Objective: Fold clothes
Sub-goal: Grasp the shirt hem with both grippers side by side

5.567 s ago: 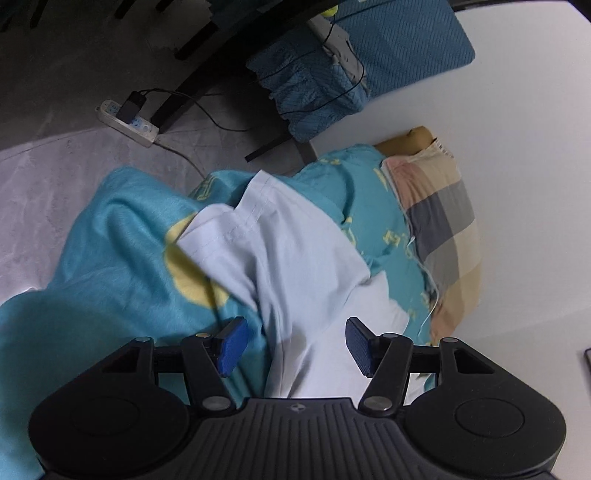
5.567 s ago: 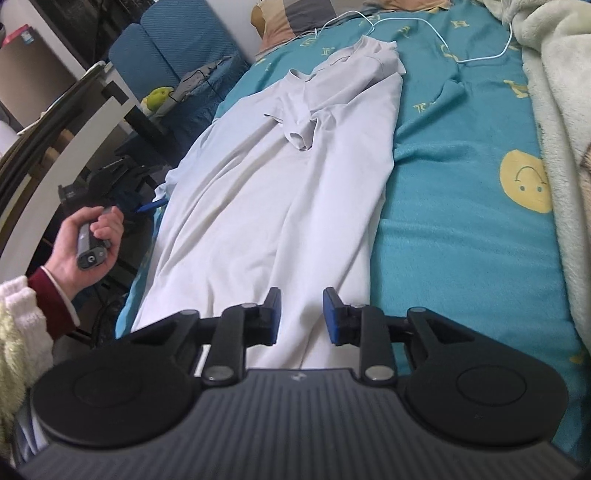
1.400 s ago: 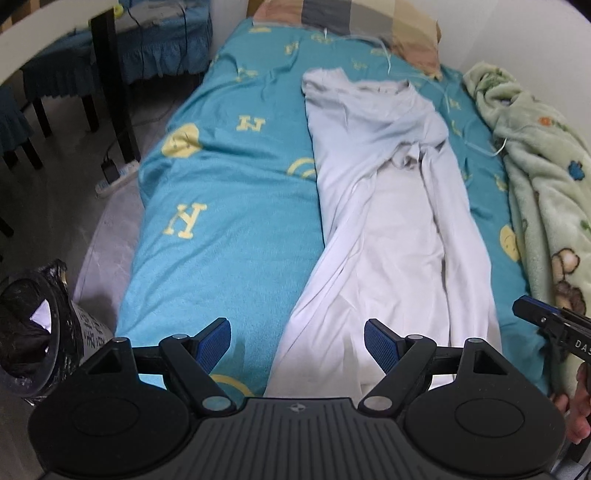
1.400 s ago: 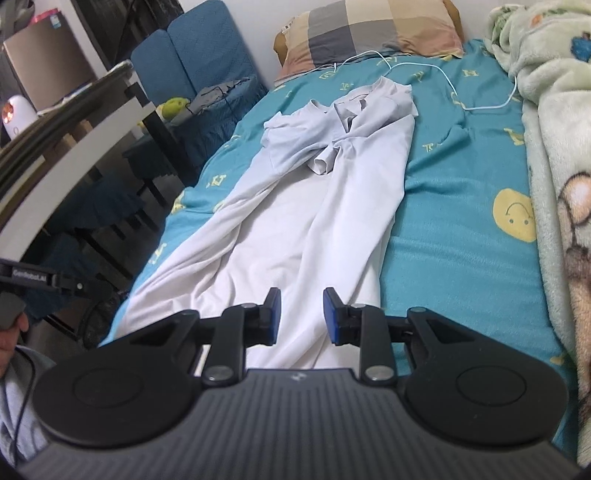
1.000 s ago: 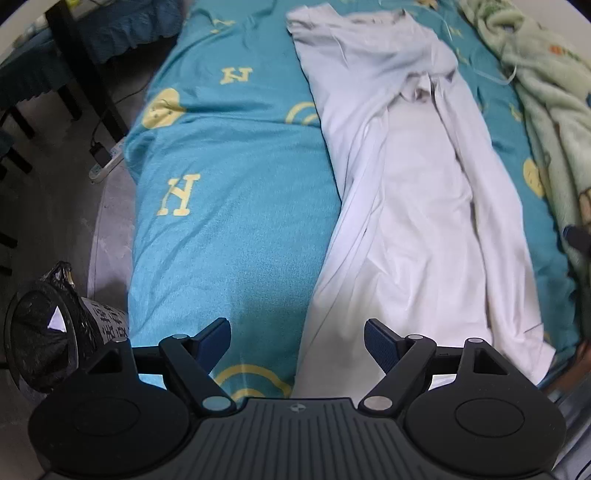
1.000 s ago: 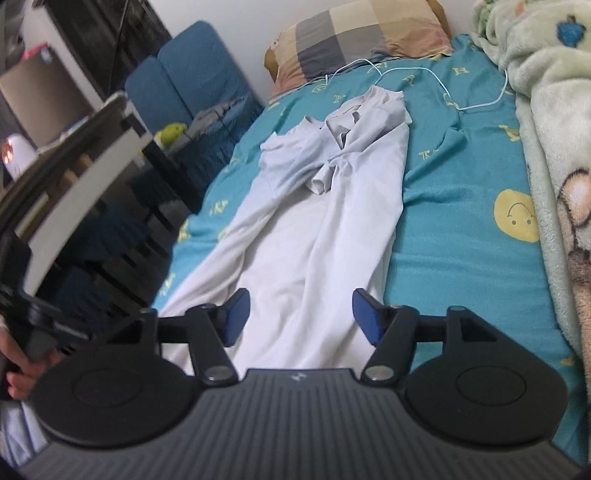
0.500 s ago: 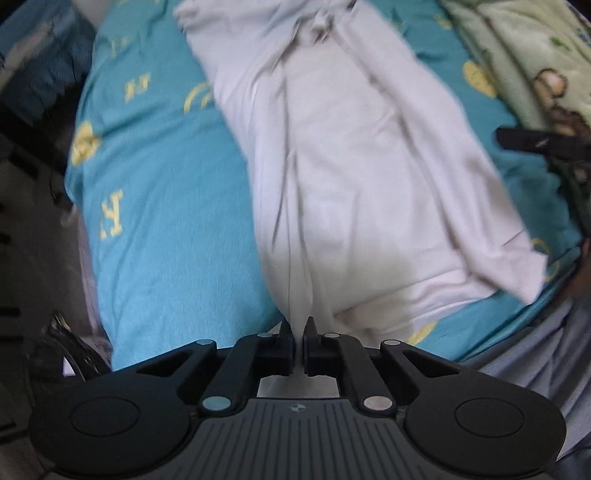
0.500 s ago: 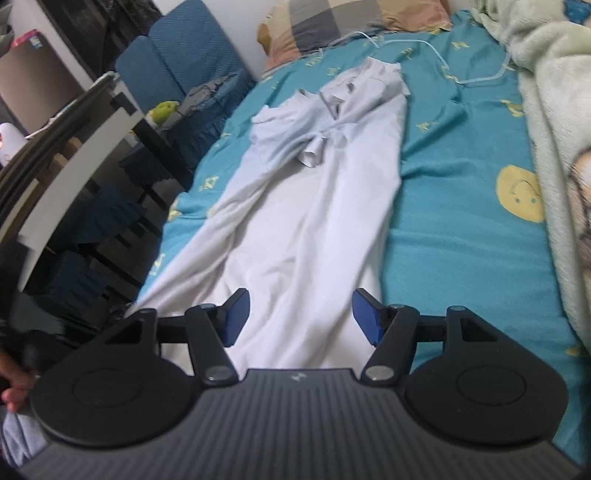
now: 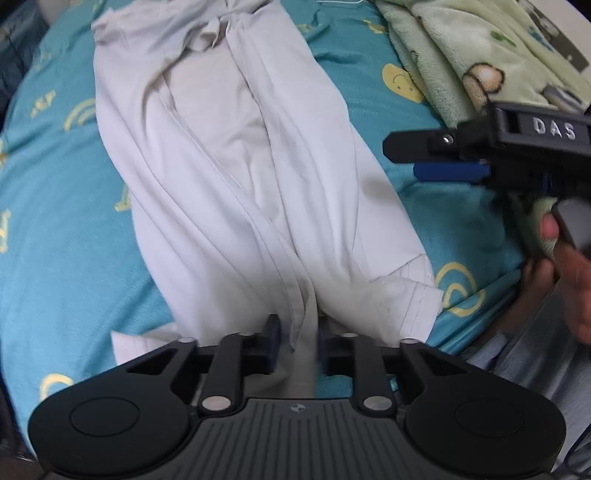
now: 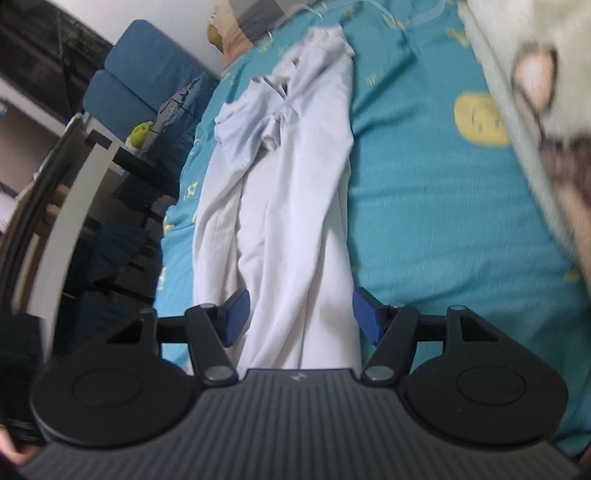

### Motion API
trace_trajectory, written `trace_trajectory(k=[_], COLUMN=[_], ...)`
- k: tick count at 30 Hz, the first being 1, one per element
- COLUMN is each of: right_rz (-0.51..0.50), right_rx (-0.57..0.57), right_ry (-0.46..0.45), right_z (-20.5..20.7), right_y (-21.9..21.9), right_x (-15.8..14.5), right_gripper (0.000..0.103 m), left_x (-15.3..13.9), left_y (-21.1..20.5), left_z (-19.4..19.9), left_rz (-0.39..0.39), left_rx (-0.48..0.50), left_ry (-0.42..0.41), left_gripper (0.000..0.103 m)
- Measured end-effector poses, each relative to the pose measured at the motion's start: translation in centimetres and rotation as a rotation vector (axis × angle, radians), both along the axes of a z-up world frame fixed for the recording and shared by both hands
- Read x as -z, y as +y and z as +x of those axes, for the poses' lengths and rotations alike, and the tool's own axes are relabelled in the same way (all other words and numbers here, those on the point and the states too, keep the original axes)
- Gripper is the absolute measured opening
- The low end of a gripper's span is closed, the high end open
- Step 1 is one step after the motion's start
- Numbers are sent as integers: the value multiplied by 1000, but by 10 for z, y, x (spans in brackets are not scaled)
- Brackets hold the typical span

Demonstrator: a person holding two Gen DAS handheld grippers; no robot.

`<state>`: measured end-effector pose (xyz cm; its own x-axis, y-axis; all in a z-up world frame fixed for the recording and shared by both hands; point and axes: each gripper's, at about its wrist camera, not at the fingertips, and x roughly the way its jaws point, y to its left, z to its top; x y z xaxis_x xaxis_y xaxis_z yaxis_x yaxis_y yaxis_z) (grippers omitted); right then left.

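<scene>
A long white garment (image 9: 236, 155) lies lengthwise on the teal bed sheet (image 9: 55, 206), its collar end far and its hem at the near edge. My left gripper (image 9: 298, 341) is shut on a bunched fold of the garment's hem at the bed's near edge. My right gripper (image 10: 301, 312) is open, its blue pads either side of the garment (image 10: 295, 206) near its lower part, not gripping. The right gripper also shows in the left wrist view (image 9: 443, 162), at the right, above the sheet.
A green fleece blanket (image 9: 469, 51) lies along the right side of the bed. A checked pillow (image 10: 251, 18) is at the head. Blue chairs (image 10: 147, 85) and a desk edge (image 10: 66, 192) stand left of the bed.
My left gripper has closed on the garment's hem and moved closer over the bed. My right gripper opened about a second ago and has dropped lower over the garment.
</scene>
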<state>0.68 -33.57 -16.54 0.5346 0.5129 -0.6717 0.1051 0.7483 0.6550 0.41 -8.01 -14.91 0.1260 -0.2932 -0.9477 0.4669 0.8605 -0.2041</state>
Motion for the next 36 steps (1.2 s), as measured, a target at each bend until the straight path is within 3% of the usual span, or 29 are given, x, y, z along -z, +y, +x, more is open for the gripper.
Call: trace_trajectory(k=[3,7,10,13,15,20,24,26,29,31,32,33,36], right_rz=[59,54,27,19,31,59,83,88,76,51,37,24,15], right_rx=[6,30,54,48,20,-78,-87,-106,-136,-160,-173,-184,-196], right_ry=[40,80,91,116,139,162,174,167,153,146,143,137,112], right_z=[-1,-2,-4,-2,-1,-3,-6,-8,-10,-11,-11,-11,-14], right_y=[-3,-5,-7,-6,-1,17,21,23,29,33,36,37,38], right_x=[8,13,14,20,25,30,32,30,27,26,26,24,20], right_gripper=[65,64,64,64,64,64,63,60,56,48,38,28,12], left_x=[-11,-27,-24,-11,-2,12,11,14,17,16,16,16,13], left_y=[16,53,81,106,115,104,95,90,87,85,83,80,73], left_z=[3,13,29,48,57,62,58,55,53,53,52,52,48], left_rz=[-81,-168,-179,-87,-100,-101,-111,-143,-128,-123,-123,-128,-116], left_rx=[-42,-149,-274,-422,-442,-379,-288,-229,-208,-199,-183,-153,-89], left_ry=[6,-47,-79,-101,-65,34,125,213,250,257,271,287,296], left_gripper=[54,74,79,78,78,80,80,81,80,80,80,77,64])
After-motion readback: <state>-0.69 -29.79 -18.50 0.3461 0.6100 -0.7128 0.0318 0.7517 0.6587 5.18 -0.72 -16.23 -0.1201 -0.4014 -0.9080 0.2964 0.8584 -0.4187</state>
